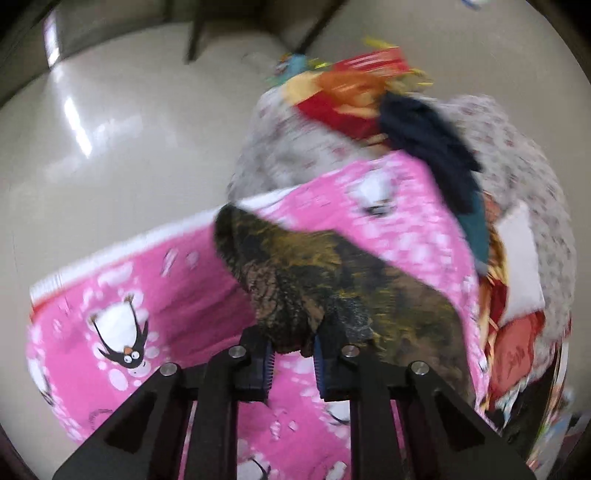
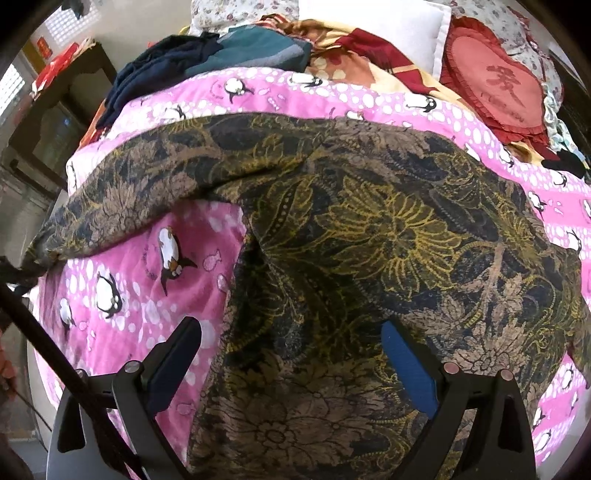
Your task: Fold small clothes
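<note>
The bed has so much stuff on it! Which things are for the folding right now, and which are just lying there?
For the folding:
- dark flowery garment
- left hand-held gripper, pinching one end of it
- right hand-held gripper, open above it

Just lying there:
- pink penguin blanket underneath
- navy and teal clothes
- red heart cushion
- white pillow

Bare pink blanket [image 2: 125,280] lies open left of the garment [image 2: 369,258]; piled clothes [image 2: 207,55] and a red cushion [image 2: 495,85] crowd the bed's far end.

My left wrist view was motion-blurred, with window glare on the floor [image 1: 85,122]; the right was sharp, evenly lit, edges fisheye-bent.
</note>
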The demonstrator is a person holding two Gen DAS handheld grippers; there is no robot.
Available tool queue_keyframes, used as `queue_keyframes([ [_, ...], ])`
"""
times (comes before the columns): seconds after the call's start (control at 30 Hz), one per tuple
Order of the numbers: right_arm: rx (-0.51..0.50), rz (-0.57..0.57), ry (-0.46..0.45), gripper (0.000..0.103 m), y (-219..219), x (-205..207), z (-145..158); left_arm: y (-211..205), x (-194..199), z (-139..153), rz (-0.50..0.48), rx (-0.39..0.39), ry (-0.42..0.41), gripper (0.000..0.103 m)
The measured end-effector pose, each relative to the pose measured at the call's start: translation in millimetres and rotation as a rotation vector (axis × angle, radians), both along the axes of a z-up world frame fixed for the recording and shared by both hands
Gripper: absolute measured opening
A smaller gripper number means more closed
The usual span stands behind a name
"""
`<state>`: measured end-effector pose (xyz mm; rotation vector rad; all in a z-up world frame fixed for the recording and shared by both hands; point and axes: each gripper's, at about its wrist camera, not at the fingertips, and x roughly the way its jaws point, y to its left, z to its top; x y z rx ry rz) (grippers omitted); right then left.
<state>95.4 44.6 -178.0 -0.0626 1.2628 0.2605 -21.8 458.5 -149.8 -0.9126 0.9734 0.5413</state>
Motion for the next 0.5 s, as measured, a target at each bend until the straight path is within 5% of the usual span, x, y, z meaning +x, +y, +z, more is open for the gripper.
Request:
queue_keyframes([
  [0.2, 0.044, -0.065, -0.015, 0.100, -32, 1, 11, -62, 33, 86, -0.237, 0.173, -0.103, 0.017],
  [0.5, 0.072, -0.172, -0.050, 0.100, -123, 7, 27, -211, 95, 146, -0.577, 0.261, -0.237, 0.017],
])
